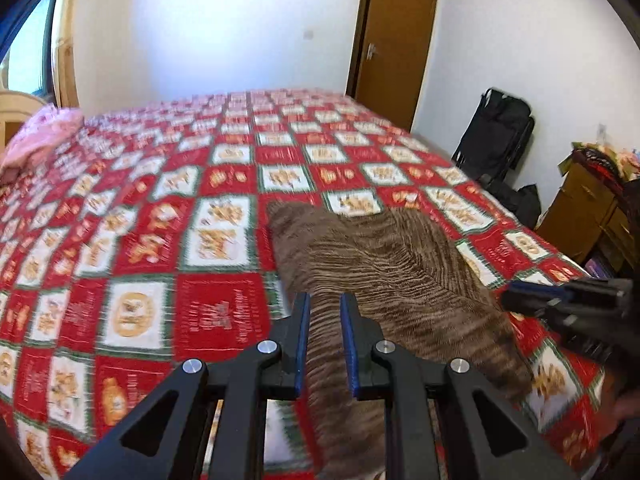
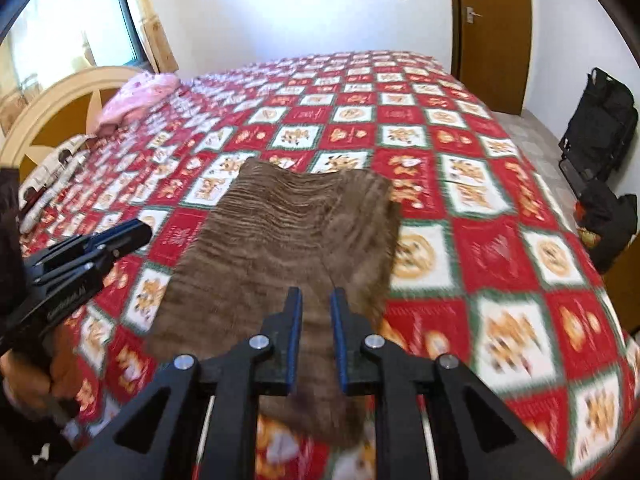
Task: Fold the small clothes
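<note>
1. Your left tool (image 1: 325,300) has its blue-padded jaws a narrow gap apart, gripping nothing; the brown fabric you see between them lies below on the bed.
2. Your right tool (image 2: 316,294) is the same: jaws slightly apart over the cloth, nothing pinched.
3. The brown ribbed garment (image 2: 288,232), a soft knit with fine wavy ridges, lies flat as a rough rectangle on the bed, near its front edge.
4. The bedspread (image 1: 132,208) is a checker of red and white squares edged in green, with gold motifs; its writing is too blurred to read.
5. White lettering on the left tool's side, seen from your right wrist, is unreadable.
</note>
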`<state>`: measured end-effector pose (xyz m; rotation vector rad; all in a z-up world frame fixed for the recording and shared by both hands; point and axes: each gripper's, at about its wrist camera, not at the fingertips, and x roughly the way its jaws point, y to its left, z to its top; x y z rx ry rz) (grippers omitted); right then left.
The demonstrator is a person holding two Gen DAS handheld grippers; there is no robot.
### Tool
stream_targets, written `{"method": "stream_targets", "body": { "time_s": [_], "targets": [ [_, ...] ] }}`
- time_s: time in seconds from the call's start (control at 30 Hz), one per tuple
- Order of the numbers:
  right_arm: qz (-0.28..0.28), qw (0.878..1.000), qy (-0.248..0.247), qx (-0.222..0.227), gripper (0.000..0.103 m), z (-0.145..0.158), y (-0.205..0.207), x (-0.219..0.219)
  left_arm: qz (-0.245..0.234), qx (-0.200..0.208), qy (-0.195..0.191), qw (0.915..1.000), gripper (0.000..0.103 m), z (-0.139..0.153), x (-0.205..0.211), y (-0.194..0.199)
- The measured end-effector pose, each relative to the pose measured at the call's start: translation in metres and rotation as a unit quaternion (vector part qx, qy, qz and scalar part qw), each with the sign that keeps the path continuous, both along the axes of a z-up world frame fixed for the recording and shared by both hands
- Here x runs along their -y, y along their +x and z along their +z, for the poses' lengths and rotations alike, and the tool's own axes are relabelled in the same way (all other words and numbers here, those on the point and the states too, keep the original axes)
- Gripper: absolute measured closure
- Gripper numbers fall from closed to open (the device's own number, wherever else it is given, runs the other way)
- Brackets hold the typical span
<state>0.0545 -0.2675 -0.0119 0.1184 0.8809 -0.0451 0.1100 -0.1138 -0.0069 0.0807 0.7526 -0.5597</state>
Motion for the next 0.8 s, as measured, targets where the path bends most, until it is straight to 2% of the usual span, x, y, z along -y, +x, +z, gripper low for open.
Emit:
{"method": "stream_targets", "body": {
  "time_s": [0.03,0.13,0.2,0.23,0.3,0.33,0.4,0.47,0.57,0.63,0.7,0.8],
  "targets": [
    [-0.009,1.0,-0.013,0.002,0.085,-0.006,0.008,-0.003,0.009,-0.011,0.012,0.9998,0.087,-0.009,0.007,0.006],
    [-0.016,0.998,-0.045,-0.039,0.086,-0.034,0.025,-0.001,0.045,-0.047,0.052,0.9965,0.086,-0.045,0.011,0.019],
    [-0.03,0.997,-0.039,-0.055,0.088,-0.05,0.022,0.01,0.05,-0.055,0.032,0.9967,0.082,-0.058,0.003,0.017],
    [-0.031,0.998,-0.027,-0.047,0.088,-0.051,0.018,0.015,0.058,-0.037,0.03,0.9971,0.068,-0.059,-0.002,0.013],
    [-0.035,0.999,0.001,-0.042,0.089,-0.049,0.013,0.023,0.07,-0.011,0.06,0.9957,0.052,-0.06,-0.003,0.009],
    [-0.034,0.998,0.008,-0.045,0.089,-0.047,0.014,0.025,0.07,-0.01,0.063,0.9955,0.051,-0.058,-0.004,0.009],
    [-0.031,0.998,0.009,-0.049,0.089,-0.038,0.017,0.025,0.071,-0.034,0.047,0.9958,0.051,-0.052,-0.011,0.016],
    [-0.025,0.999,0.004,-0.027,0.089,-0.024,0.019,0.023,0.072,-0.039,0.026,0.9963,0.051,-0.038,-0.013,0.025],
    [-0.017,1.0,-0.002,0.005,0.089,-0.003,0.032,0.024,0.073,0.012,0.03,0.9968,0.051,-0.012,-0.001,0.041],
    [-0.028,1.0,0.001,0.012,0.089,0.001,0.05,0.032,0.07,0.024,0.036,0.9966,0.051,-0.003,0.014,0.056],
    [-0.035,0.999,0.011,0.009,0.087,-0.004,0.067,0.04,0.059,0.007,0.03,0.9978,0.051,-0.003,0.029,0.075],
    [-0.045,0.999,0.018,-0.01,0.087,-0.026,0.092,0.052,0.074,-0.032,0.06,0.9949,0.051,-0.021,0.051,0.103]
  ]
}}
